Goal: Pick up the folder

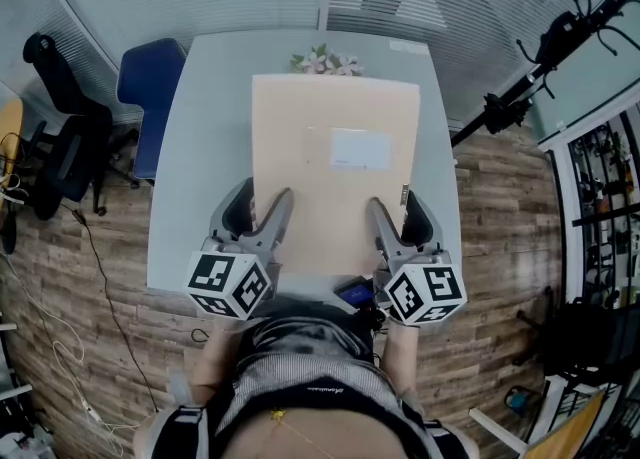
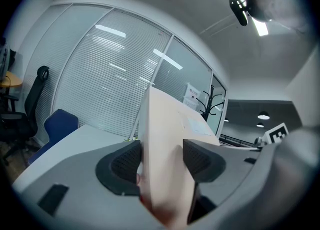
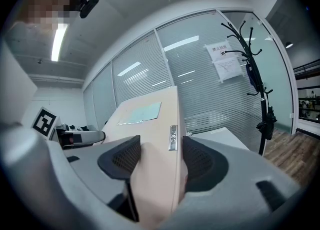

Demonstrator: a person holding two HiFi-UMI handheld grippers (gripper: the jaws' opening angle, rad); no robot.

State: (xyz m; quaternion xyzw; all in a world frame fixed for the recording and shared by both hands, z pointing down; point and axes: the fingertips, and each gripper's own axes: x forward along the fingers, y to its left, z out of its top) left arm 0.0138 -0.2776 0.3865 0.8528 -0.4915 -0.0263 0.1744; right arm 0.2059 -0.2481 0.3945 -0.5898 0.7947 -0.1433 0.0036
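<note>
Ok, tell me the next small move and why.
Probably lift both tools straight up together, evenly: the left tool and right tool are each clamped on an opposite side edge of the beige folder, which lies flat over the table.

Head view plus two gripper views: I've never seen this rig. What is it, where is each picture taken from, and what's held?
No robot here: a person holds a two-jaw gripper in each hand. The head view looks down from a camera on the person's head; the other two cameras ride on the grippers and look along their jaws. A tan folder is over the grey table, with small flowers at the table's far edge. The left gripper is closed on the folder's left edge, the right gripper on its right edge. Whether the folder is clear of the table, I cannot tell.
</note>
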